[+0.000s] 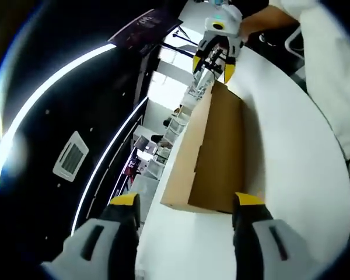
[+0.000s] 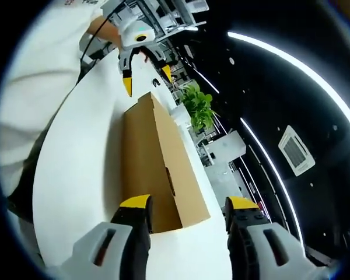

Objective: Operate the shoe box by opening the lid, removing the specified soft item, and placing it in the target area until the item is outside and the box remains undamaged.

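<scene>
A long brown cardboard shoe box point(image 1: 213, 146) lies on a white table point(image 1: 291, 151) with its lid down. My left gripper point(image 1: 186, 201) stands open at the near end of the box, one yellow-tipped jaw on each side of the corner. At the far end my right gripper point(image 1: 213, 67) is open too, its tips just above the box's edge. In the right gripper view the box point(image 2: 154, 163) runs away from my open right gripper point(image 2: 188, 203) toward the left gripper point(image 2: 147, 80). What is inside the box is hidden.
A person in white clothes point(image 1: 332, 70) stands along one long side of the table point(image 2: 81, 151). A green plant point(image 2: 198, 105) and shelving sit beyond the other side. A dark ceiling with light strips point(image 1: 41, 93) arches above.
</scene>
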`<state>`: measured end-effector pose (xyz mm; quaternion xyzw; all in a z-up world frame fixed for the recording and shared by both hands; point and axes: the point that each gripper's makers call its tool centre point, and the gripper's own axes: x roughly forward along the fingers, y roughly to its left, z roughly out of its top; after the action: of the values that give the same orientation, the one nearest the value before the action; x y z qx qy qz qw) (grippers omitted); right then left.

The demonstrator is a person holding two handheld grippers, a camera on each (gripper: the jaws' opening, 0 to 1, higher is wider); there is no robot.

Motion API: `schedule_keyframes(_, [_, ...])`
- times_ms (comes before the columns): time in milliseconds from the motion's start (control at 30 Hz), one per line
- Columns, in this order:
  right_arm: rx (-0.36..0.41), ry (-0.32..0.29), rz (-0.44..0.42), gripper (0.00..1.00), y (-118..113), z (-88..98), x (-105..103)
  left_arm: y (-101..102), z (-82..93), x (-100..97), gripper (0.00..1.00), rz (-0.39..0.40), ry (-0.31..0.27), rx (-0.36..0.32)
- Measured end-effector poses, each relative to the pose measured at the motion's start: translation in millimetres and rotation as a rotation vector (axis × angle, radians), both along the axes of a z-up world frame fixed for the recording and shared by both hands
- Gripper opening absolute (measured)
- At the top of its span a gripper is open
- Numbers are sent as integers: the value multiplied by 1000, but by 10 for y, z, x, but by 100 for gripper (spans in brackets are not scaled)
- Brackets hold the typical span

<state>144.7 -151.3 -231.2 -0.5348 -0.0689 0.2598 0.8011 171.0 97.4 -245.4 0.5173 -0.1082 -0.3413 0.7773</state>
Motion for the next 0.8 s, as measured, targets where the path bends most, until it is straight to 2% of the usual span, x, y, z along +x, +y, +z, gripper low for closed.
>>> schedule_keyframes(33, [-2, 0, -1, 52, 3, -2, -4, 9, -23, 11, 65, 7, 1, 17])
schedule_keyframes(67, [-2, 4, -4, 52, -1, -10, -6, 39, -39, 34, 64, 30, -17, 62])
schedule_keyframes(133, [1, 12, -13, 53, -4, -34, -18, 6, -18, 26, 62, 26, -63, 88])
schedule_keyframes(233, [1, 13, -11, 54, -2, -77, -40, -37, -5, 2, 61, 19, -70, 90])
schedule_keyframes(333, [-26, -3, -17, 55, -6, -108, -54, -35, 17, 26, 55, 40, -103, 102])
schedule_keyframes(467, [-55, -8, -31, 54, -26, -154, -57, -52, 1, 20, 55, 44, -66, 58])
schedule_keyframes(600, [-75, -15, -35, 52, -24, -173, -65, -28, -13, 34, 55, 55, -78, 74])
schedule_keyframes(800, [-61, -19, -36, 52, -11, -163, -55, -19, 2, 69, 56, 67, -72, 57])
